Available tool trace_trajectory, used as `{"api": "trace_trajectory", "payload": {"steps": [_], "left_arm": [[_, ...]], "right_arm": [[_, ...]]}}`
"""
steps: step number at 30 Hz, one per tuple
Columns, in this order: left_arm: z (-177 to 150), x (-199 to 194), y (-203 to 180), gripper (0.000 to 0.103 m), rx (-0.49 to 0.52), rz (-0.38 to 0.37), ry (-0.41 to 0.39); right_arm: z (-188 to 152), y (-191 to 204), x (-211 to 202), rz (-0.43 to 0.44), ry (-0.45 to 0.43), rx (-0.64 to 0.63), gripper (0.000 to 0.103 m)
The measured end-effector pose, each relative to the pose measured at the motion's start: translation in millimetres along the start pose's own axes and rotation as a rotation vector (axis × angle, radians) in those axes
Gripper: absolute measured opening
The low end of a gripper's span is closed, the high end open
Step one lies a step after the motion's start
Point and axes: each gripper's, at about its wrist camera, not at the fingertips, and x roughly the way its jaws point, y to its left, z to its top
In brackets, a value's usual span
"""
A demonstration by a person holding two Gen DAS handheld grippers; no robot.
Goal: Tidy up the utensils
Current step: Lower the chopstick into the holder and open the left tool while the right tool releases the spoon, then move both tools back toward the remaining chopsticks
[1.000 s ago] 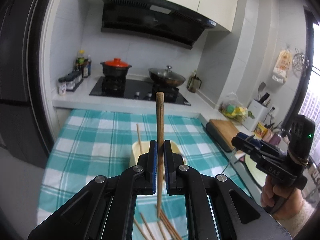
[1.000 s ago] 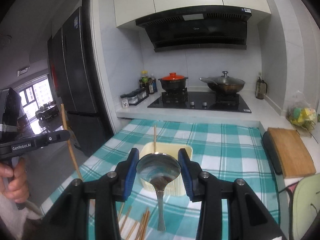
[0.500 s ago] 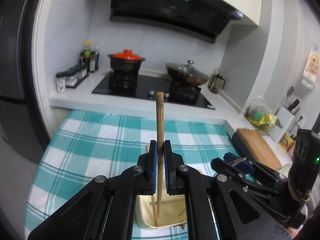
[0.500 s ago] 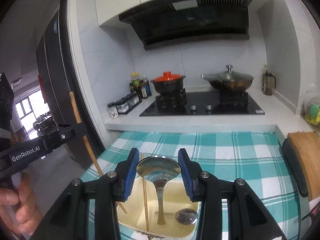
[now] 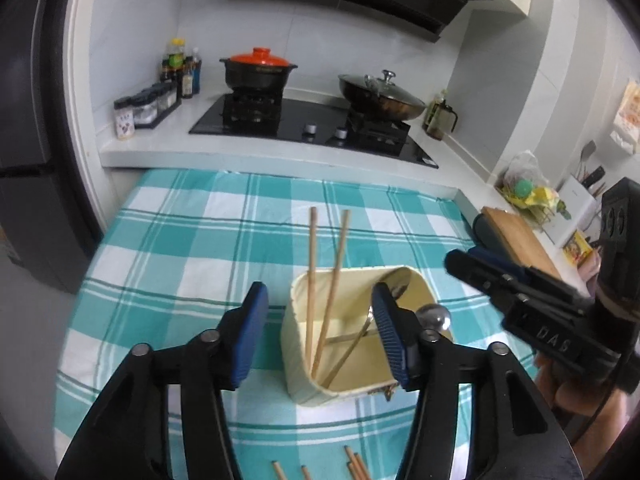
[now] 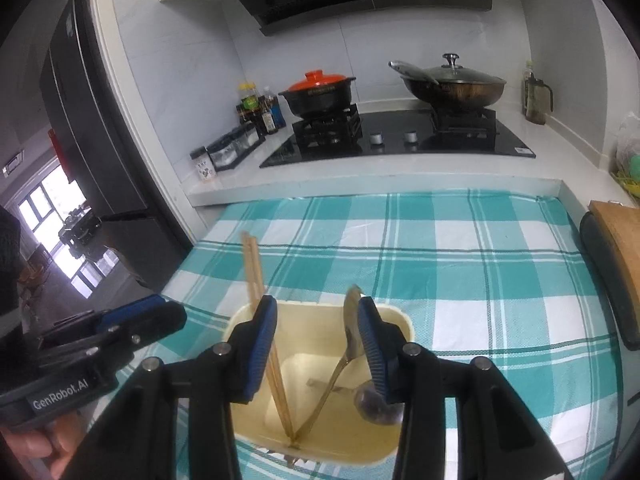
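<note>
Kitchen counters and a black hob stood behind the checked tablecloth (image 5: 168, 248), and the cream container (image 5: 298, 368) on that cloth is your landmark for everything below.

Left of the container's middle, your left gripper (image 5: 320, 336) hung above it with its jaws spread wide and nothing between the blue pads. Two chopsticks (image 5: 324, 288) stood inside the container, leaning against its left wall with their tops well above the rim. Right of them a metal spoon (image 6: 352, 320) leaned with its bowl up against the far right part of the rim, and a second spoon (image 6: 376, 404) lay low in the container's right side. Your right gripper (image 6: 318, 344) hovered over the container too, jaws apart and empty, one pad just beside the leaning spoon. Nearer you than the container, a few loose chopsticks (image 5: 356, 466) lay on the cloth.

You appeared to have been at the drop-off step, with both tools freed over the container. The next move probably called for lifting both grippers clear without brushing the upright pieces, then lowering one to the loose chopsticks and pinching a single stick near its middle.
</note>
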Motion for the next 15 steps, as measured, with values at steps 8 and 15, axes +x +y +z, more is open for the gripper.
{"api": "trace_trajectory", "payload": {"steps": [8,15], "left_arm": [[-90,-101,32,0.082,0.119,0.072,0.088],[-237,-113,53,0.084,0.013,0.122,0.172]], "right_arm": [[-42,23,-128,-0.016,-0.055,-0.177,0.048],[-173,20,-180,-0.092,-0.001,-0.215,0.048]]}}
